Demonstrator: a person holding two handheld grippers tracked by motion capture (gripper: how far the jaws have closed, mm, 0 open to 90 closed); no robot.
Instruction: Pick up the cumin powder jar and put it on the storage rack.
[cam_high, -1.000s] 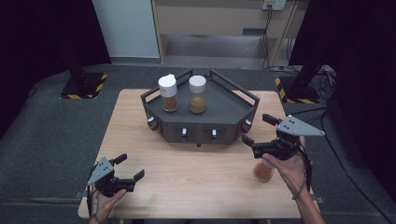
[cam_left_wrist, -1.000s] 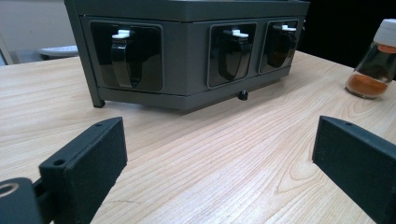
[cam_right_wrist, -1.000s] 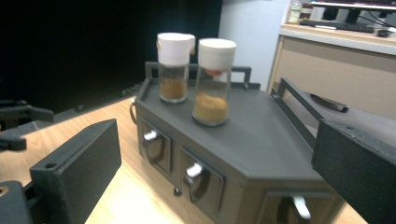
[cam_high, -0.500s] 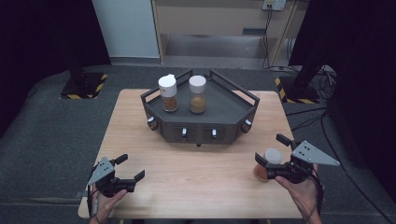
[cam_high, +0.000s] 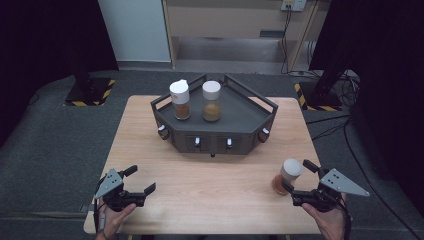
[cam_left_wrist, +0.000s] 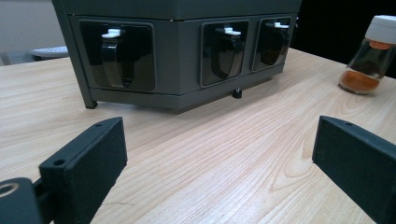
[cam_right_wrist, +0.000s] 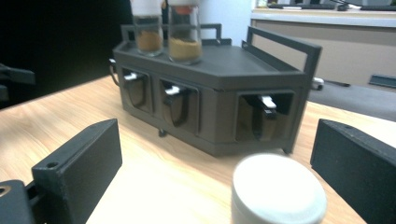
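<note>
The right gripper (cam_high: 301, 178) has drawn back slightly, jaws spread wide around the spice jar (cam_high: 287, 176) on the desk (cam_high: 220, 185); left gripper (cam_high: 138, 181) stays open, empty.

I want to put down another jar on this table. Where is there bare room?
Free: the wooden table between the dark grey rack and the two grippers, and the strips beside the rack. Crowded: the near right corner, where the right gripper stands open around the white-capped spice jar.
</note>
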